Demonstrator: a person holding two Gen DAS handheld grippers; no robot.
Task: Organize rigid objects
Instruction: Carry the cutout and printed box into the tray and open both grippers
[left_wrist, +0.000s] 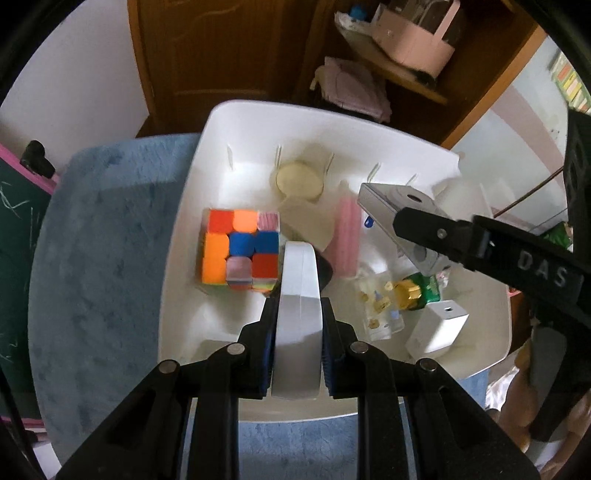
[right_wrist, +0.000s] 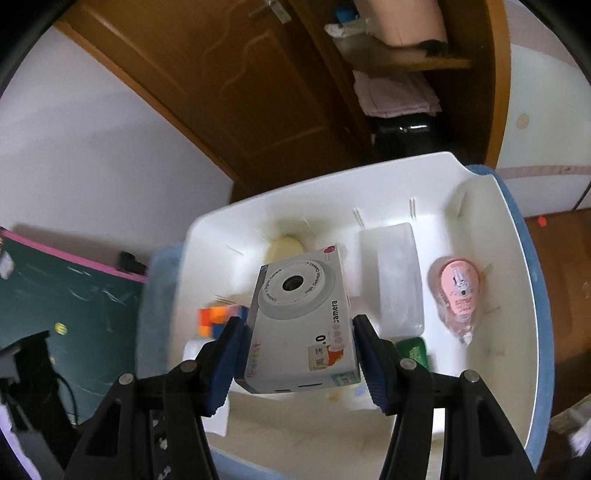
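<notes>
Over the white bin (left_wrist: 207, 147) at mid-frame, my left gripper (left_wrist: 298, 332) is clamped on a flat white case (left_wrist: 297, 314), held on edge just right of the puzzle cube (left_wrist: 240, 251). My right gripper (right_wrist: 299, 354) grips a toy camera box (right_wrist: 301, 325) above the bin's middle; a pink tape dispenser (right_wrist: 458, 295) lies at right.

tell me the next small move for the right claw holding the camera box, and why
Probably lower the camera box a little into the white bin and release. The right claw holds it above the bin floor, with bare floor showing just below. The left claw grips a white object over the same bin, so keep them apart.
</notes>
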